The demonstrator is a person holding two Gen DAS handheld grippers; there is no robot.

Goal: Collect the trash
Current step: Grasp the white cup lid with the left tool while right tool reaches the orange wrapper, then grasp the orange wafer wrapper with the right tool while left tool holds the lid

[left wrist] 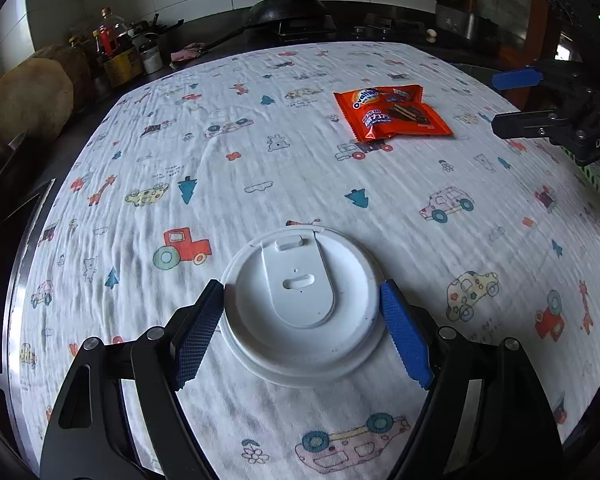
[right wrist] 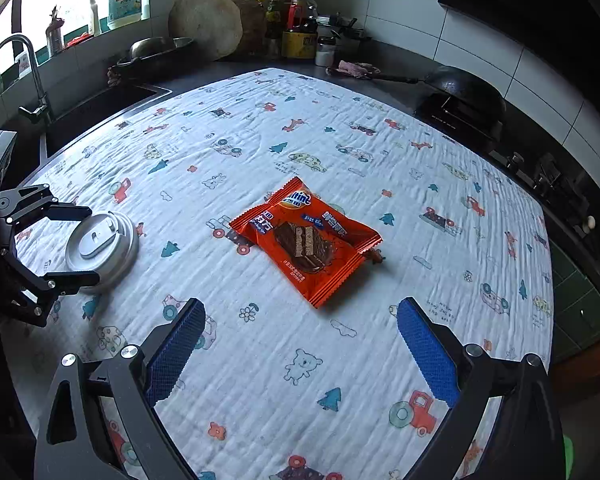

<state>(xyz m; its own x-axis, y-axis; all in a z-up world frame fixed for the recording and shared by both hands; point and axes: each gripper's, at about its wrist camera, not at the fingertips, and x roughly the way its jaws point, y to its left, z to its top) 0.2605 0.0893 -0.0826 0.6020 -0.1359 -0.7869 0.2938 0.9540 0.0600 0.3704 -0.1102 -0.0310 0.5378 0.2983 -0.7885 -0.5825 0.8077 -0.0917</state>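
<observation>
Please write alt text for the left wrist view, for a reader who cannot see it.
Blue-padded left tongs grip a round white plastic cup lid on a vehicle-print white cloth. An orange snack wrapper lies farther back.

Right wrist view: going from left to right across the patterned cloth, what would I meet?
Left gripper, its black fingers either side of the round white plastic cup lid → orange snack wrapper showing a chocolate wafer → black wok on the stove beyond the cloth's far right edge.
</observation>
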